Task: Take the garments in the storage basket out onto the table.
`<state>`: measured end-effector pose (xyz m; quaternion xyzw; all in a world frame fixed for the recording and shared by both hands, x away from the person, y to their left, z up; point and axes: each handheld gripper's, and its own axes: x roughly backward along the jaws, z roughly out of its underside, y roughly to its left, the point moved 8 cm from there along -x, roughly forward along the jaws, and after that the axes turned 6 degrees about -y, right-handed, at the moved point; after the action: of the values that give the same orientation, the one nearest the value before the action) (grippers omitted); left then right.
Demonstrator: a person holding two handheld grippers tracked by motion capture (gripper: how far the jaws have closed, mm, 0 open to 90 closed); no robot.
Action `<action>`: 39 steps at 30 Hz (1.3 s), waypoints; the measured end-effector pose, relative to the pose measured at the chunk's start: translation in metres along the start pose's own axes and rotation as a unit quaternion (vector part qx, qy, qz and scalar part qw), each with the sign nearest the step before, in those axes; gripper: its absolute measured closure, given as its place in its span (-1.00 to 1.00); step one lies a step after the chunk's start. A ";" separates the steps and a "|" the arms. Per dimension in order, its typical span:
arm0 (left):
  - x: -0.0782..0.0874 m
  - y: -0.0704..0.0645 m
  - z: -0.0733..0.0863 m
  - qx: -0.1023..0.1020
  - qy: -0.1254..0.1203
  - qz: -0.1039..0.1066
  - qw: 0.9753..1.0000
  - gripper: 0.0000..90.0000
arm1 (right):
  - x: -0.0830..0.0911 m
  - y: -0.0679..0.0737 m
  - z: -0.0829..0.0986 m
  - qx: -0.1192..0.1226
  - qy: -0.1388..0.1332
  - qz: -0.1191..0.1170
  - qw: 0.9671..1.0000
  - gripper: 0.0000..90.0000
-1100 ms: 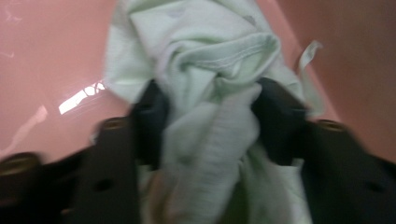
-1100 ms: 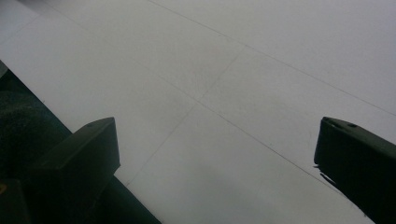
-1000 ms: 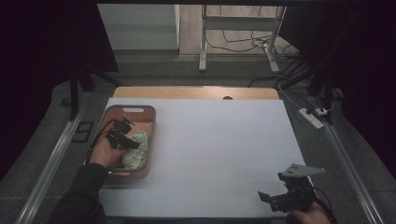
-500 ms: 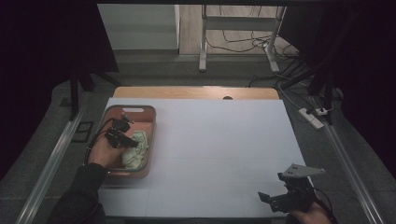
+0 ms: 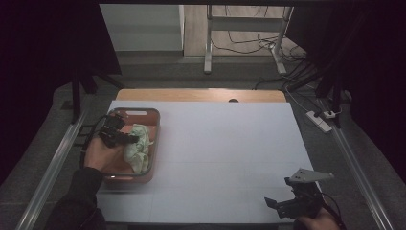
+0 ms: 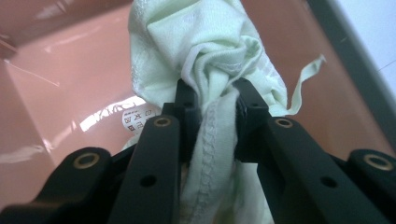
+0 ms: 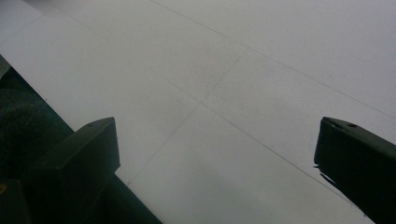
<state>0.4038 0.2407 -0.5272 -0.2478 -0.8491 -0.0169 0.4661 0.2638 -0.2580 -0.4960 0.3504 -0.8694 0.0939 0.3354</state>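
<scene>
A crumpled pale green cloth (image 5: 139, 148) lies in a pink tray (image 5: 139, 113) at the table's left side. My left gripper (image 5: 128, 139) reaches into the tray and is shut on a bunched fold of the cloth (image 6: 219, 60), its two black jaws pinching a seam; a white care label (image 6: 136, 117) shows beside them. My right gripper (image 5: 282, 207) hovers at the table's near right edge, open, with bare white table (image 7: 224, 93) between its jaws.
The white table top (image 5: 225, 148) spreads from the tray to the right. Its wooden far edge (image 5: 201, 95) borders dark floor with cables and a power strip (image 5: 321, 120). Metal rails run along both sides.
The left gripper has shifted slightly toward the near side within the tray, still holding the cloth. The right gripper has stayed put.
</scene>
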 end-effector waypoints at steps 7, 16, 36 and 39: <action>0.021 -0.001 -0.008 0.010 -0.040 0.015 0.999 0.66 | 0.000 0.000 0.000 -0.001 0.000 0.000 1.000 -0.99; 0.040 -0.006 -0.019 0.012 -0.066 0.023 0.997 0.66 | 0.000 0.000 0.000 0.000 0.001 0.001 1.000 -0.99; 0.063 -0.024 -0.048 -0.015 -0.089 0.023 0.996 0.66 | 0.000 -0.001 0.000 -0.004 0.000 0.005 1.000 -0.99; 0.066 -0.027 -0.052 -0.020 -0.093 0.027 0.995 0.65 | 0.000 -0.001 0.000 -0.004 0.000 0.005 1.000 -0.99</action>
<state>0.4034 0.2301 -0.4393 -0.2807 -0.8812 0.0019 0.3803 0.2642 -0.2587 -0.4959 0.3446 -0.8715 0.0919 0.3365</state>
